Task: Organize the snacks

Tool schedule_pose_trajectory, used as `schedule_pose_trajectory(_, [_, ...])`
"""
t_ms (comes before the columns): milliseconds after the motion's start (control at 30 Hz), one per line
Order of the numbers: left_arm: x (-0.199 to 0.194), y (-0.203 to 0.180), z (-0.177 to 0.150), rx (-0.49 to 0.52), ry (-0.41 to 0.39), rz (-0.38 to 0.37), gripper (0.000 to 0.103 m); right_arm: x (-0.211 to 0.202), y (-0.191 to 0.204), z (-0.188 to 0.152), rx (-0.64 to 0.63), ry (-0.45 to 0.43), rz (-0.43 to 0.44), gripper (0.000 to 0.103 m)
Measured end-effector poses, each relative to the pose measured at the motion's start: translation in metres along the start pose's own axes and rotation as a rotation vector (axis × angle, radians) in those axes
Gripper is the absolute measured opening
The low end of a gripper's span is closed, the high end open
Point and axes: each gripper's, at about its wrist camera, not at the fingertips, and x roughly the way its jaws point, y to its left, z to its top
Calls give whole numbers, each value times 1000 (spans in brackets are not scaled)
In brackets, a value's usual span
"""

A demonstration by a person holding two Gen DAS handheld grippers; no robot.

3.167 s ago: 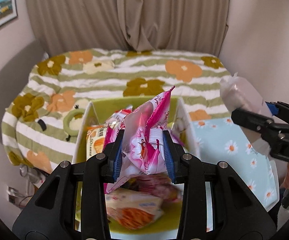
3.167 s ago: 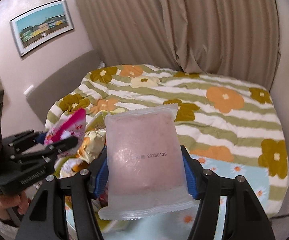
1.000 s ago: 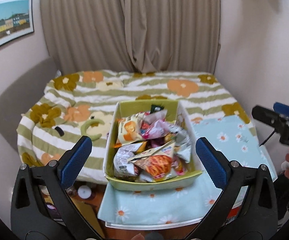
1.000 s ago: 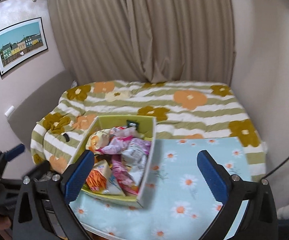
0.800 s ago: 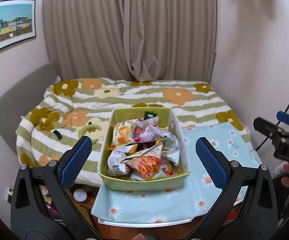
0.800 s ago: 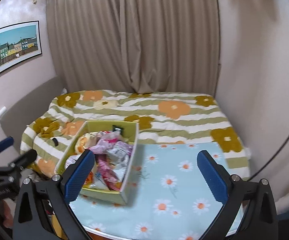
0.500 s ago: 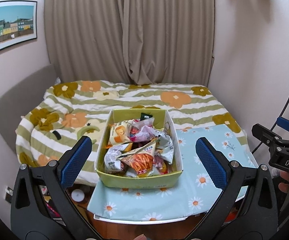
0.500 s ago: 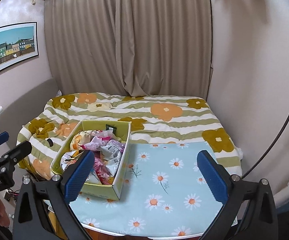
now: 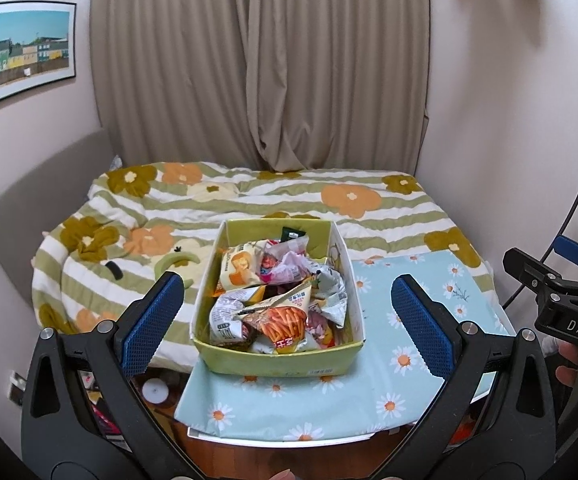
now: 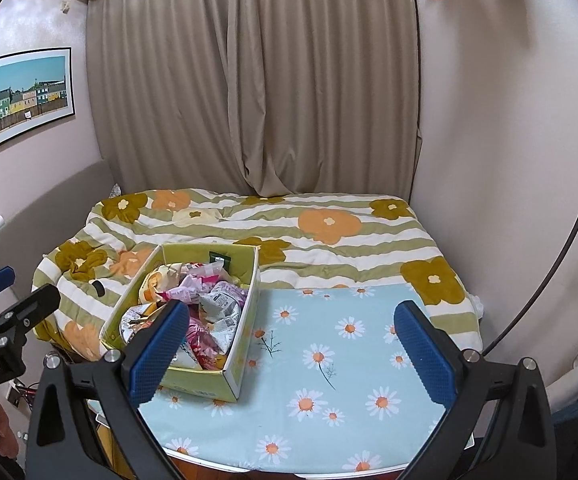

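where daisy cloth (image 9: 409, 360) lies, green box (image 9: 277, 362) heaped with crinkled snack packets (image 9: 277, 304).

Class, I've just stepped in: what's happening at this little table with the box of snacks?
A person holds a two-finger claw in each hand, tidying snacks. The left claw and right claw are both wide open and empty, held back from the table. The snack packets are piled in the yellow-green box, which sits on the daisy-print tablecloth. No packets lie loose on the cloth, so the sorting looks finished.
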Motion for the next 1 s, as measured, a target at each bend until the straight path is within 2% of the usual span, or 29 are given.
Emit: schedule_pose_trajectory(1000, [6, -4, 1, -12, 20, 4, 103, 3, -8, -5, 0, 11, -12, 102])
